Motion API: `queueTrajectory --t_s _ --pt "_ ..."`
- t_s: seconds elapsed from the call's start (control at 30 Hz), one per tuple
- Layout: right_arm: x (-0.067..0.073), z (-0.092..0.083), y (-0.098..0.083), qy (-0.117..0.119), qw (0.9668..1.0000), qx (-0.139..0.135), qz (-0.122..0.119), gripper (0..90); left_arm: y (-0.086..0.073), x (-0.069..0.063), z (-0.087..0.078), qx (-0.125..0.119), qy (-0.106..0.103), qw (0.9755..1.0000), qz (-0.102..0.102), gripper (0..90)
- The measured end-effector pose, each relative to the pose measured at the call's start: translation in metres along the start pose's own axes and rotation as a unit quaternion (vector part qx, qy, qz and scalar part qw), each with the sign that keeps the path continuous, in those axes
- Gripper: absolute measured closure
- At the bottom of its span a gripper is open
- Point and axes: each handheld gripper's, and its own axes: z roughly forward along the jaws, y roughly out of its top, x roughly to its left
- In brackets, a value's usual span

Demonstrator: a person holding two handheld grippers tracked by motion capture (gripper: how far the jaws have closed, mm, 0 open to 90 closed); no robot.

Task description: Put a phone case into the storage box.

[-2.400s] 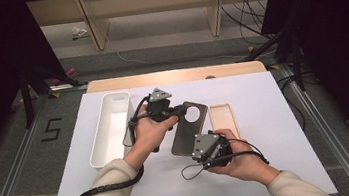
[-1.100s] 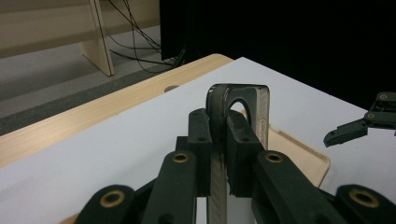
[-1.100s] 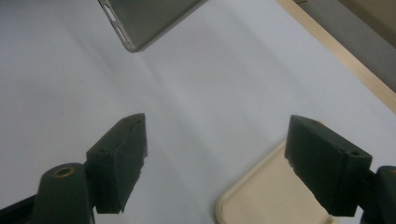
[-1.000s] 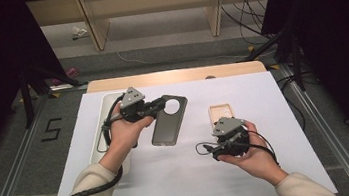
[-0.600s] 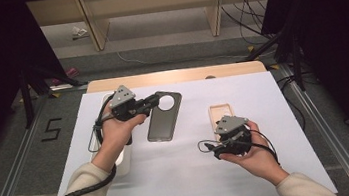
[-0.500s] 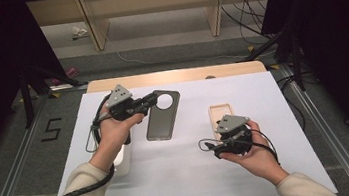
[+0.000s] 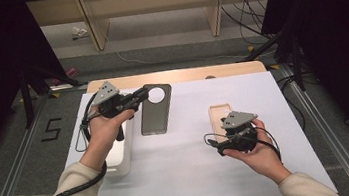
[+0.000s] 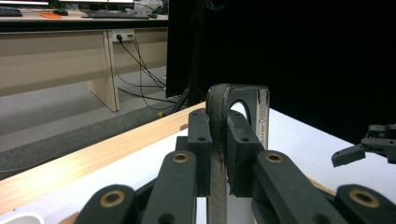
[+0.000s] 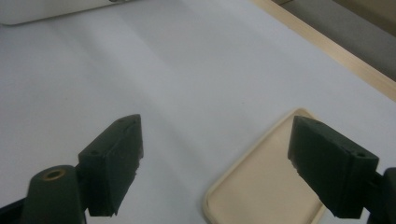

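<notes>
A dark grey phone case [image 7: 155,111] with a round camera hole hangs above the white table sheet [image 7: 197,176], left of middle. My left gripper [image 7: 142,96] is shut on its upper left edge. In the left gripper view the case [image 8: 238,95] stands edge-on between the pads of that gripper [image 8: 218,135]. My right gripper [image 7: 214,145] hovers at the right, open and holding nothing. Its jaws [image 9: 215,158] stand wide above the sheet, with a flat beige case [image 9: 261,196] below the right one.
A long white bin [image 7: 119,152] lies under my left forearm at the sheet's left side. The beige case [image 7: 219,113] lies flat just behind the right gripper. A wooden table edge [image 7: 185,75] runs along the back, with cables and furniture legs on the floor beyond.
The left gripper carried the dark case from the middle to the left and slightly up. The right hand drew away from the case to the right and now stays still.
</notes>
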Motion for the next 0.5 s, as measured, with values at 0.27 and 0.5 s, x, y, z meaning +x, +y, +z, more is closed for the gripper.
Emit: queueTrajectory --t_s 0.27,0.5 --pt "-0.003 -0.002 -0.002 -0.004 1.0000 -0.002 0.007 18.6 0.008 0.011 -0.006 -0.012 0.005 0.9999 0.004 81.7" --pt "-0.006 -0.004 -0.004 -0.002 0.9997 -0.007 0.021 17.7 0.016 0.025 -0.015 -0.026 0.015 0.9995 0.008 81.7"
